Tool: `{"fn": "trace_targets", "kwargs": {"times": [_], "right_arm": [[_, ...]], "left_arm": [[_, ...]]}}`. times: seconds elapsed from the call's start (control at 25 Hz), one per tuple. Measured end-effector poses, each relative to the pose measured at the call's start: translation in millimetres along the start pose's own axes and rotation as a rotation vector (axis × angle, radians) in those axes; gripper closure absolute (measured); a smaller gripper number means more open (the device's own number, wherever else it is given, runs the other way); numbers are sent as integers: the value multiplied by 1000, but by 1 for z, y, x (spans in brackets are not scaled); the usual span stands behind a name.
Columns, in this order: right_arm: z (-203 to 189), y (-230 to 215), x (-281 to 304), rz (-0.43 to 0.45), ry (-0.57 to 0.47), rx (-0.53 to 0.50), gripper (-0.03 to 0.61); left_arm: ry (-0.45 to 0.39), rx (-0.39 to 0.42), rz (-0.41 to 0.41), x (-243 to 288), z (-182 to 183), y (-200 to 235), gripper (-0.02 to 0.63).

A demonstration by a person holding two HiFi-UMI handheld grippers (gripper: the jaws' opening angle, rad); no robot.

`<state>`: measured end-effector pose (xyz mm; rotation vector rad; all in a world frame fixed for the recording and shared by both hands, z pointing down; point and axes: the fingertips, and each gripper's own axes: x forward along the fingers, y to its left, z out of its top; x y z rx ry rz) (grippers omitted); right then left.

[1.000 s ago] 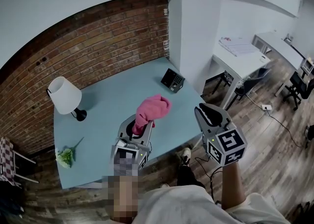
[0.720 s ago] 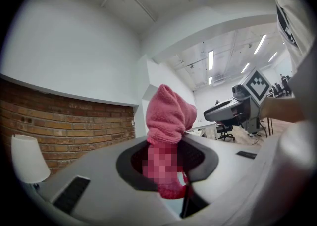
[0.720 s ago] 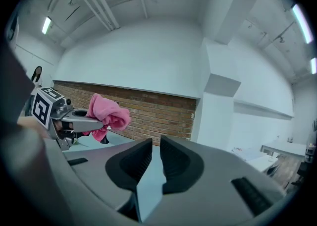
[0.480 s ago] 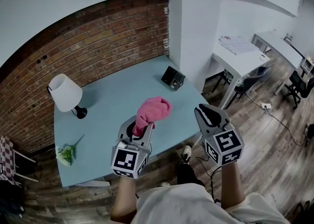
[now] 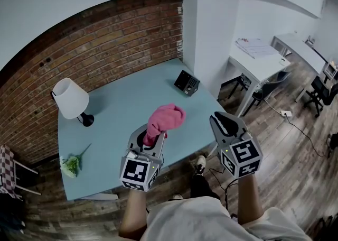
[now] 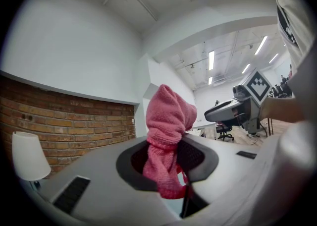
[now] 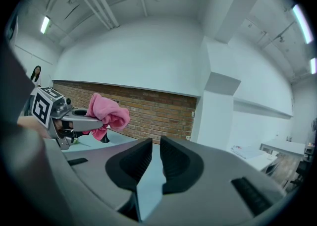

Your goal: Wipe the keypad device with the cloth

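Pink cloth (image 5: 165,118) is clamped in my left gripper (image 5: 152,138), bunched above the jaws, over the table's (image 5: 113,110) near edge. Right gripper (image 5: 224,122) has its jaws all but together, empty. Keypad (image 5: 186,83) sits at the far corner, well apart. Best to reach across, lay the loose bunch on the keys and press lightly; the right could steady it. No containers in view.

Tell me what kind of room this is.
Probably an open office or lab workspace: white desks along the wall, an office chair on the wood floor, and ceiling strip lights.
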<state>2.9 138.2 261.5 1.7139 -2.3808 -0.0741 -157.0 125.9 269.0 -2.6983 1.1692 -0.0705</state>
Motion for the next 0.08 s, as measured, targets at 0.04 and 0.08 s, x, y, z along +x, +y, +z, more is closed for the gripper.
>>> {"fn": "trace_targets", "kwargs": {"times": [0.04, 0.08], "right_arm": [[0, 0, -1, 0, 0, 1, 503], [0, 1, -1, -1, 1, 2, 504]], "left_arm": [[0, 1, -1, -1, 0, 0, 500], [-1, 2, -2, -1, 1, -1, 501]]}}
